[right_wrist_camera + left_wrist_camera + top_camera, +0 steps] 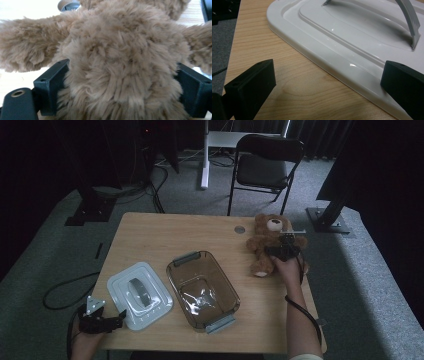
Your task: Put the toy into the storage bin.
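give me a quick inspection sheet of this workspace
surface: wooden table, round grommet near far edge
job's things: teddy bear at far right; clear brown tub at centre, open; white lid with grey handle flat to its left
clutter: nothing seen
grippers: right claw around the bear's body, jaws against the fur on both sides; left claw open, at the lid's near edge, one jaw over the rim
cables: one trails from each claw; more on the floor at left
surroundings: grey carpet, black folding chair beyond the table, dark stands

A lab or recording studio. Black curtains (50, 150), metal stand bases (90, 212), floor cables (65, 290) and a folding chair (265, 165) surround one wooden tabletop (150, 240).
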Motion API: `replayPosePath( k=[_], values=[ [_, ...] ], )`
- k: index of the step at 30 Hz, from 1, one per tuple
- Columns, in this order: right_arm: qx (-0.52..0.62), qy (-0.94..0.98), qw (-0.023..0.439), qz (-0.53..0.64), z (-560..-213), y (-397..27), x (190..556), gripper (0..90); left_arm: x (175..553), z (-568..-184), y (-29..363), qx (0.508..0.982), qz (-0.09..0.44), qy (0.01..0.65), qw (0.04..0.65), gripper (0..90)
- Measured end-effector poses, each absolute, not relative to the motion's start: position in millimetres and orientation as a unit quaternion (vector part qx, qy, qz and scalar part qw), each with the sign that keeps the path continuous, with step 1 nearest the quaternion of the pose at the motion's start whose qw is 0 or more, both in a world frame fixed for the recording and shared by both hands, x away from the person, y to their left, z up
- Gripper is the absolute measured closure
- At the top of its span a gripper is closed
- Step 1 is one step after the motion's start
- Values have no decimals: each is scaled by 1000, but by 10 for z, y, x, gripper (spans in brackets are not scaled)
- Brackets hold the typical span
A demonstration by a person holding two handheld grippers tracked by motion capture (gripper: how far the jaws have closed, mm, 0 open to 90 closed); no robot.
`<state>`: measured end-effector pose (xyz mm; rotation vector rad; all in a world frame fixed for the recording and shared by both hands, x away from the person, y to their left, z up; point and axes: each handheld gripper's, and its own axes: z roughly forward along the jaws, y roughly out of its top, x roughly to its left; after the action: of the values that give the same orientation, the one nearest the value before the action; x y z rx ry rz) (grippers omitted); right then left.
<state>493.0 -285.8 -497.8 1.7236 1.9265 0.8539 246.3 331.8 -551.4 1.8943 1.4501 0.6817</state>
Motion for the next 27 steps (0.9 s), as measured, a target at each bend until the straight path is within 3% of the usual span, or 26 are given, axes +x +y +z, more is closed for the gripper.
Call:
replayPosePath(
  k=[3, 9, 12, 18, 27],
  values=[
    [611, 701, 214, 298, -5001, -2821, 4932, 106, 2454, -5509, 3319, 721, 259, 553, 328, 5],
    [613, 695, 226, 300, -4958, -2852, 4865, 495, 2457, -5505, 3327, 720, 255, 554, 331, 6],
    [613, 691, 227, 309, -4900, -2900, 4830, 598, 2470, -5519, 3321, 723, 251, 554, 328, 6],
    [600, 695, 252, 306, -4735, -2902, 4683, 650, 2487, -5514, 3314, 725, 254, 552, 325, 5],
    [571, 688, 281, 348, -4389, -2887, 4302, 651, 2501, -5519, 3327, 722, 252, 556, 327, 5]
  ],
)
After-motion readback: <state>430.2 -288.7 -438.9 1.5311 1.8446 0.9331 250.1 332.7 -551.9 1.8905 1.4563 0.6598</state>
